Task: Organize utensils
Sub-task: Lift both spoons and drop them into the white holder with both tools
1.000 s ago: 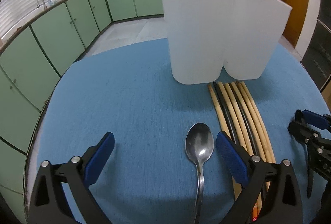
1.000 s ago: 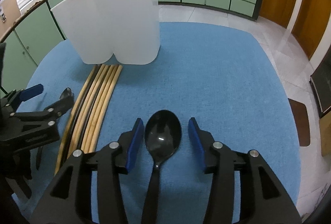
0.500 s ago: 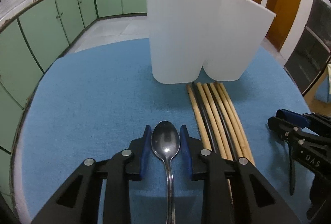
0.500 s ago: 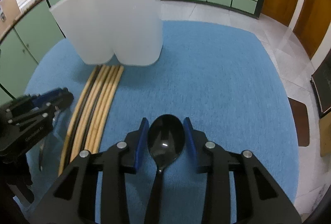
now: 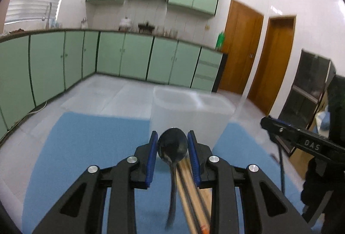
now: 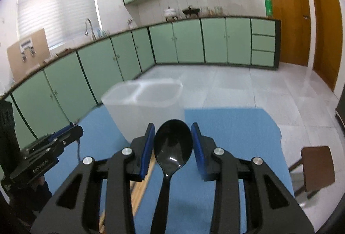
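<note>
Both spoons have been picked up off the blue counter now, which wasn't the case a second ago, when the left jaws were spread wide around the metal spoon and everything was flat on the cloth. The metal spoon is pinched in the left gripper, bowl sitting right between the blue pads and poking out just ahead of them, handle hanging down behind. Same deal on the other side: the black spoon is clamped in the right gripper, bowl forward between the jaws. Both views have been tilted up a lot, so the white holder, which towered straight ahead half a second ago, is now seen from above its rim, just past the tips of both sets of jaws, and its two compartments can be made out. The chopsticks have been left lying on the counter, below and behind the left jaws. So the grab-and-lift part looks done, and what's left is probably getting each spoon carried over the rim and dropped in. Which compartment is meant for which can't be told from here.
</note>
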A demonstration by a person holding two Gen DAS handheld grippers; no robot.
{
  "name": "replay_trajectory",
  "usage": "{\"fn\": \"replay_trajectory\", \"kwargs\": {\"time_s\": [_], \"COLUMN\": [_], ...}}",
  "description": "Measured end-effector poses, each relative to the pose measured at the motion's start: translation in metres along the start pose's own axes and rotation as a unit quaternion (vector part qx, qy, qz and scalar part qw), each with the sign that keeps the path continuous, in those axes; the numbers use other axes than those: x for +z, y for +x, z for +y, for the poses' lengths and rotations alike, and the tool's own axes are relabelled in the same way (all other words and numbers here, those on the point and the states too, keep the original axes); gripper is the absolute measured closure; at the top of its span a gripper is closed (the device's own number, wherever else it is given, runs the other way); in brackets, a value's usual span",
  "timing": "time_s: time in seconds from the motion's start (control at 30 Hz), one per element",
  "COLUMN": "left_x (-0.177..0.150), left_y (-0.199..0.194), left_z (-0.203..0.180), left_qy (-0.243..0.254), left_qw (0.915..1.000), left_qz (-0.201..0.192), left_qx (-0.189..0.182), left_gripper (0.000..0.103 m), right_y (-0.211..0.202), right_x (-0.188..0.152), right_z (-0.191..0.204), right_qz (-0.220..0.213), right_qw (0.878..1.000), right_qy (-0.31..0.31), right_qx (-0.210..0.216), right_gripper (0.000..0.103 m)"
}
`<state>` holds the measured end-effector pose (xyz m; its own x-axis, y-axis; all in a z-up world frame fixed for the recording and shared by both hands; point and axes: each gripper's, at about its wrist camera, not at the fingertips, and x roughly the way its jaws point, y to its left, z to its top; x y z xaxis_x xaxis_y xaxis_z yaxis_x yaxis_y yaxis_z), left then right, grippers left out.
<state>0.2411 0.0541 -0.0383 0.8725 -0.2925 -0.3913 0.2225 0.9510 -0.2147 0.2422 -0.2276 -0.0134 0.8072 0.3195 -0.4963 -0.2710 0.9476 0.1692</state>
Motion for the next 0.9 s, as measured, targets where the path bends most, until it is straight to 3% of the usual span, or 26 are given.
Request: {"fn": "replay_trajectory", "kwargs": {"time_s": [0.27, 0.5, 0.6, 0.9], "left_x": [0.065, 0.114, 0.126, 0.094], "left_y": [-0.013, 0.007, 0.03, 0.074], "left_z": [-0.013, -0.033, -0.031, -0.008], "left_qy": [0.011, 0.036, 0.04, 0.014], "left_qw": [0.9959, 0.9906, 0.9911, 0.9979], "left_qz": [-0.086, -0.128, -0.124, -0.058], "left_qx": [-0.025, -0.031, -0.026, -0.026], "left_gripper": [0.076, 0.076, 0.076, 0.076], "right_y": [-0.001, 0.047, 0.073, 0.13], "right_x": [0.059, 0.102, 0.11, 0.088], "right_z": [-0.004, -0.01, -0.013, -0.023], "right_qz": [-0.077, -0.125, -0.134, -0.104], "right_qw": [0.997, 0.992, 0.991, 0.994], "right_qy": [0.001, 0.005, 0.009, -0.001], "right_qx": [0.025, 0.014, -0.002, -0.032], "right_gripper": [0.07, 0.07, 0.07, 0.07]}}
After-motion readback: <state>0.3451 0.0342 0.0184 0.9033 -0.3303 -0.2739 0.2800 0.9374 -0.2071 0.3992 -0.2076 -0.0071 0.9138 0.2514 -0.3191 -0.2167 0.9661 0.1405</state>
